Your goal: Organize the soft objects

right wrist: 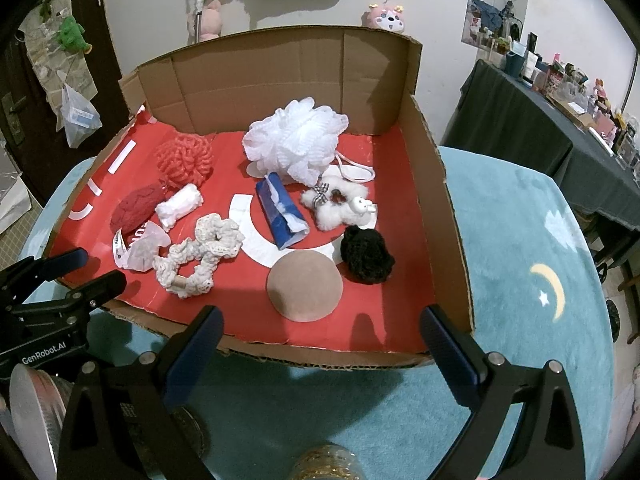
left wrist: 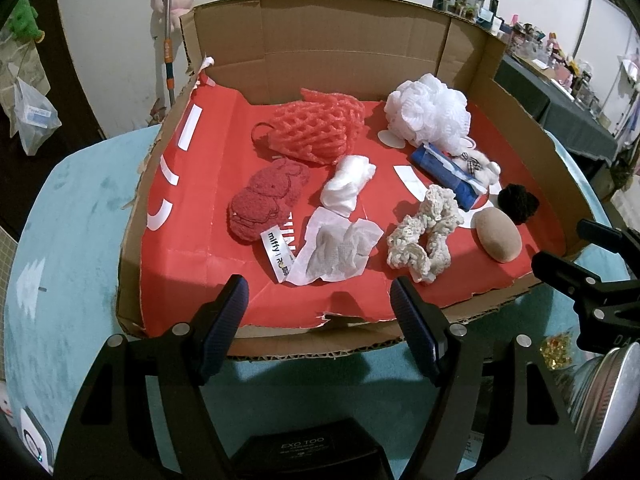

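Note:
A cardboard tray (left wrist: 528, 120) (right wrist: 440, 184) with a red floor holds several soft things: a white bath pouf (left wrist: 428, 110) (right wrist: 294, 140), a red foam net (left wrist: 316, 128) (right wrist: 184, 160), a red plush (left wrist: 264, 200), a white wad (left wrist: 348, 186), a crumpled tissue (left wrist: 336, 250), a cream scrunchie (left wrist: 424, 232) (right wrist: 200, 254), a tan sponge (left wrist: 498, 240) (right wrist: 306, 286), a black scrunchie (left wrist: 518, 202) (right wrist: 366, 256), a blue packet (left wrist: 446, 174) (right wrist: 282, 212) and a white fluffy toy (right wrist: 338, 206). My left gripper (left wrist: 320, 320) and right gripper (right wrist: 320, 344) are open and empty at the tray's near edge.
The tray sits on a teal rug-covered table (right wrist: 528, 240). A metal-lidded jar (left wrist: 608, 392) (right wrist: 36, 412) and gold bits (left wrist: 556, 354) lie between the grippers. A dark cluttered table (right wrist: 560, 120) stands at the right. Plush toys hang on the wall behind.

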`<state>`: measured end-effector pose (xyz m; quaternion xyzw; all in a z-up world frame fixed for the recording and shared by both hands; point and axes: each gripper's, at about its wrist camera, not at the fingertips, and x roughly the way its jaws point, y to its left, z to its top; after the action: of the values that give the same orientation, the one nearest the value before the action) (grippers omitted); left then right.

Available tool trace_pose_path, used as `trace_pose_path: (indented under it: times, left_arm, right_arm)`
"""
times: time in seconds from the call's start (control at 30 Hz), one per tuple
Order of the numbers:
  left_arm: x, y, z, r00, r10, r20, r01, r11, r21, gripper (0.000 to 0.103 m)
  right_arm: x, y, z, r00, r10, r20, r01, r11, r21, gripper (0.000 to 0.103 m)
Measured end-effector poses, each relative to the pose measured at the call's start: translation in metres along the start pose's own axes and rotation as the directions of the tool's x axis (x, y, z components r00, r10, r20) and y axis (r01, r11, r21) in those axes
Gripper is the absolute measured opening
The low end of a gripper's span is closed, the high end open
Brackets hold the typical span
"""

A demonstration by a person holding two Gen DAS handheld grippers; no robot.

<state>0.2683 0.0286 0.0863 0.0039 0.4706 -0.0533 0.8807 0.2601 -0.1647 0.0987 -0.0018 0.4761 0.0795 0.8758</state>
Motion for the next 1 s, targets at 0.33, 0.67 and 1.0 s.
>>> trace_pose_path:
  times: [0.33,0.67,1.0]
  left_arm:
    - [-0.0002,-0.0001,-0.0001,1.0,-0.002,0.001,0.002,1.0,-0.001,0.072]
    - [-0.0003,-0.0002,0.0002,1.0,-0.005,0.004,0.005,1.0,-0.002,0.072]
    - [-0.0002,-0.0006,-0.0002,1.0,-0.007,0.005,0.007,1.0,-0.001,0.072]
  right_arm:
    - [-0.0006,-0.0002,-0.0012,1.0,0.0,0.002,0.0,1.0,-0.003,0.1]
    - [-0.0011,-0.0003,-0.0012,1.0,-0.002,0.006,0.003,1.0,-0.006,0.1]
    - [-0.0011,-0.001,-0.0006,1.0,-0.002,0.006,0.002,1.0,-0.006,0.1]
